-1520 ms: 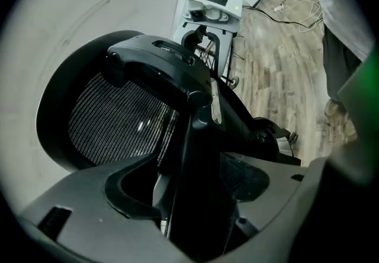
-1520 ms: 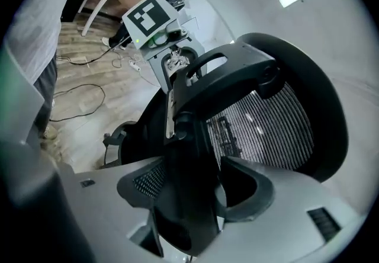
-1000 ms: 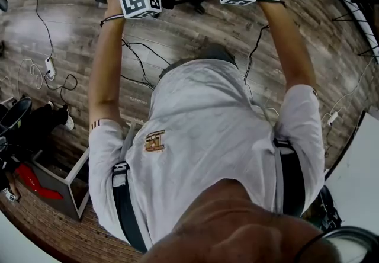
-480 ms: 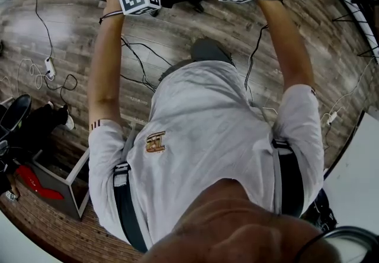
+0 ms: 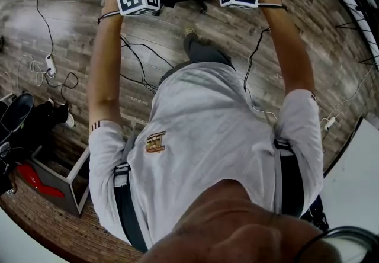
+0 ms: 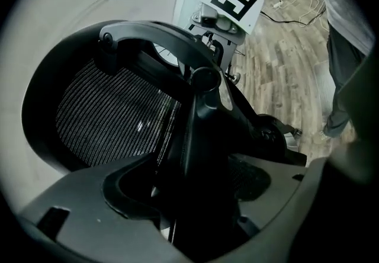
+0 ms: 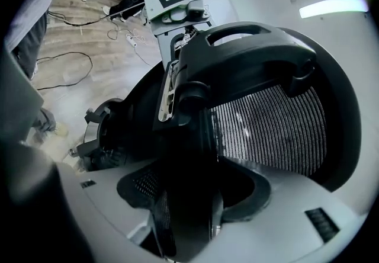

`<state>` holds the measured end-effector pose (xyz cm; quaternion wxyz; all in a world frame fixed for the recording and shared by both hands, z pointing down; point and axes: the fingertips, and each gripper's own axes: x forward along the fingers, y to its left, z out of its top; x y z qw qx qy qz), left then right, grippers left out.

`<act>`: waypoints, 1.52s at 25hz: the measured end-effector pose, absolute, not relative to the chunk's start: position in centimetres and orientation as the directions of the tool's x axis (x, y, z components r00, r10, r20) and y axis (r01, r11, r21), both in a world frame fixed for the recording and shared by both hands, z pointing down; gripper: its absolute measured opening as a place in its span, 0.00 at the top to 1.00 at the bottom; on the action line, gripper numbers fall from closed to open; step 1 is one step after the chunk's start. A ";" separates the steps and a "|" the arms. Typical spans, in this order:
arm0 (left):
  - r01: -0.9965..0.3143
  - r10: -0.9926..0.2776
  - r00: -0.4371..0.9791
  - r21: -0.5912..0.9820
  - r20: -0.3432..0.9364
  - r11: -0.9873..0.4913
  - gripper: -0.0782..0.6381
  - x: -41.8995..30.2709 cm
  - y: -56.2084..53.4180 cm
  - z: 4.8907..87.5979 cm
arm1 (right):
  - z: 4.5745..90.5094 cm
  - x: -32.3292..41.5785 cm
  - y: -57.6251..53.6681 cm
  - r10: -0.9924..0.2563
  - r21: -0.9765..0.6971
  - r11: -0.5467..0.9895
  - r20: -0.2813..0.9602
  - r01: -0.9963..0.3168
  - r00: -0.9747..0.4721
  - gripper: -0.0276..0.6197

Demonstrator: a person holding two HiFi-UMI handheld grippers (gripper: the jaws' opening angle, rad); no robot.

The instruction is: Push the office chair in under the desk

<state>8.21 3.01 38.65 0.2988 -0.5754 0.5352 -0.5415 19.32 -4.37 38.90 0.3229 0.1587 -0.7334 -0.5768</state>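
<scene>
We find the left claw (image 6: 195,202) and the right claw (image 7: 188,208) each clenched on the rigid black back frame (image 7: 195,137) of the office chair (image 6: 112,116). The chair stands directly ahead of both claws. We judge it heavy but free-rolling, with a stiff frame and yielding mesh (image 7: 266,125). Hold the frame, not the mesh, and push evenly on both sides to prevent swivel.

The person wears a white short-sleeved shirt (image 5: 207,125) with a small golden emblem (image 5: 155,141); black straps (image 5: 290,182) cross the shirt's two sides.
</scene>
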 end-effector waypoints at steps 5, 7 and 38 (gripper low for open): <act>-0.276 -0.939 -0.171 -0.930 0.297 -0.244 0.41 7.0 0.9 38.7 | 38.9 18.4 -6.1 -0.606 0.952 0.275 0.279 0.133 -0.745 0.56; -0.272 -0.941 -0.174 -0.933 0.290 -0.237 0.42 6.7 0.7 38.8 | 39.0 18.2 -6.2 -0.607 0.955 0.269 0.272 0.128 -0.747 0.56; -0.260 -0.924 -0.183 -0.923 0.335 -0.283 0.41 -11.0 -20.7 39.2 | 39.1 1.4 -26.1 -0.616 0.956 0.277 0.255 0.098 -0.746 0.56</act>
